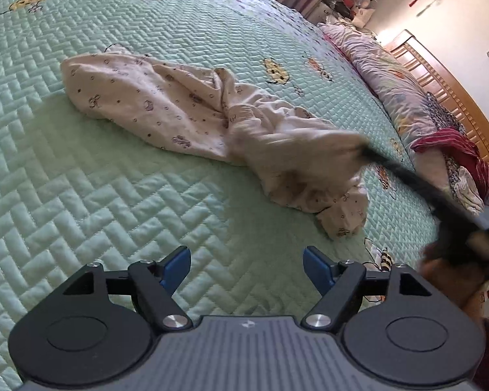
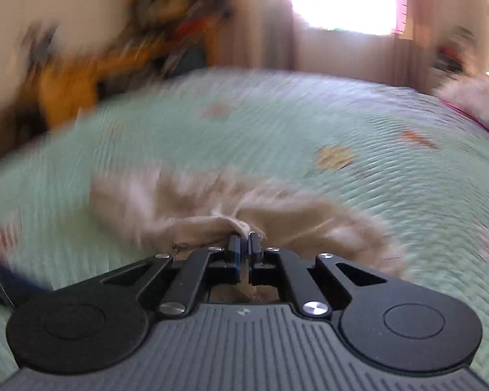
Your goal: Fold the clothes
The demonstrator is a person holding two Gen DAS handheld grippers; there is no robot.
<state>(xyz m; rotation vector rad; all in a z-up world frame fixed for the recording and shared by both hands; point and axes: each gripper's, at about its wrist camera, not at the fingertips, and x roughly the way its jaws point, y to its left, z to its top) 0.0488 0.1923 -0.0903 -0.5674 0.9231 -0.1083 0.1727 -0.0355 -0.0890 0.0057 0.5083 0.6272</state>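
1. Nearest the left wrist camera, the left gripper [image 1: 247, 268] hangs over the green quilted bedspread [image 1: 91, 202] with its blue pads [image 1: 316, 268] set wide apart and nothing between them; only bare quilt shows in the gap
2. It is tilted downward toward the bed, its fingertips short of the cream printed garment [image 1: 166, 107], which lies ahead of it
3. That garment sprawls crumpled across the middle of the bedspread, one end flat at the left, the other bunched and raised at the right
4. At the raised end a dark, blurred shape reaches in from the right edge: the right gripper [image 1: 363, 150], slanting down from upper right to the cloth
5. Seen from the right wrist camera, the right gripper [image 2: 244, 242] has its jaws closed tight on a pinched fold of the garment [image 2: 212, 221], with cloth bulging out just past the tips
6. This view is heavily smeared, so the garment's print and the room behind cannot be made out clearly
7. Pointing shallowly downward, the right gripper holds the fold a little above the bedspread [image 2: 375, 195]
8. Along the far right of the bed lie a pale patterned pillow [image 1: 384, 75] and a red striped cloth [image 1: 446, 145], beside a wooden headboard [image 1: 440, 84]
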